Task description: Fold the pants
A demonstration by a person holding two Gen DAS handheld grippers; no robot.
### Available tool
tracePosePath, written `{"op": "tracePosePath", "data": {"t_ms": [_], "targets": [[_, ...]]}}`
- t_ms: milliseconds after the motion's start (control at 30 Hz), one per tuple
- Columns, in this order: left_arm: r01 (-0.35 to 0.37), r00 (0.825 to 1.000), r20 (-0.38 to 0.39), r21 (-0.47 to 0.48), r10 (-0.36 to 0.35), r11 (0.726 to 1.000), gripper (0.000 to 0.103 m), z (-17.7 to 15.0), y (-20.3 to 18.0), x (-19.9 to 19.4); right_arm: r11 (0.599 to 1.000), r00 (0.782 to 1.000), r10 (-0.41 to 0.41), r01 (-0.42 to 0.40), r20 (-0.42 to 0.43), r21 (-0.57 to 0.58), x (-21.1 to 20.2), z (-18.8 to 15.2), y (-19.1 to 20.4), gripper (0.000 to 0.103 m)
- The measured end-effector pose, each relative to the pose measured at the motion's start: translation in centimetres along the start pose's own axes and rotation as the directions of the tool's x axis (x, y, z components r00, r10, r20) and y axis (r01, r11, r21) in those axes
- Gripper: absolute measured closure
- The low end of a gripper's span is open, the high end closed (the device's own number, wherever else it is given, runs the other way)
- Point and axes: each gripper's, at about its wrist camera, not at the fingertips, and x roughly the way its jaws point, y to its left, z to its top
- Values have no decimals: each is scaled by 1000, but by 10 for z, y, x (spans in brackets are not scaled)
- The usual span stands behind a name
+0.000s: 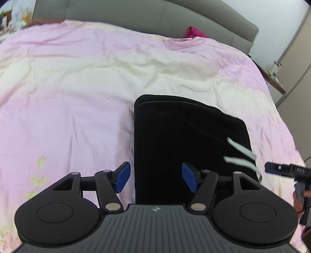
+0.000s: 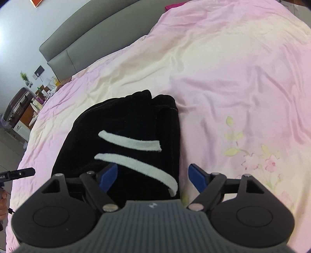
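Note:
Black pants lie folded into a compact block on the pink and cream bed cover. Two white drawstrings trail over the block's right side. My left gripper hovers open over the pants' near left edge, with nothing between its blue pads. In the right wrist view the same pants show both drawstrings lying across the top. My right gripper is open above the near right corner and pinches no cloth. Each gripper's tip shows in the other's view, the right one and the left one.
A grey padded headboard runs along the far end of the bed, with a magenta cloth beside it. Cluttered nightstands flank the bed. The bed cover spreads wide around the pants. A person's hand shows at the left edge.

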Motion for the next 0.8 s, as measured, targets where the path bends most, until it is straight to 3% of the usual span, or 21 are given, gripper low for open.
{"op": "tracePosePath", "data": {"t_ms": [267,400,600,800], "targets": [[44,996,-70,-73,-49,996,31,20,22,57,985,994,96,-87,-50,147,55,28,-30,27],[105,990,-79,-138,-117,985,32,20,35,73,976,986,149,-133,-80,175,80,33,-40,30],[146,981,-98,-201,-168,969,40,19,44,96,922,962,263,-230,-68,312,109,26,-71,27],[80,990,-104,-178,-100,981,53,20,29,99,907,955,294,-266,-39,327,113,24,-66,50]]}}
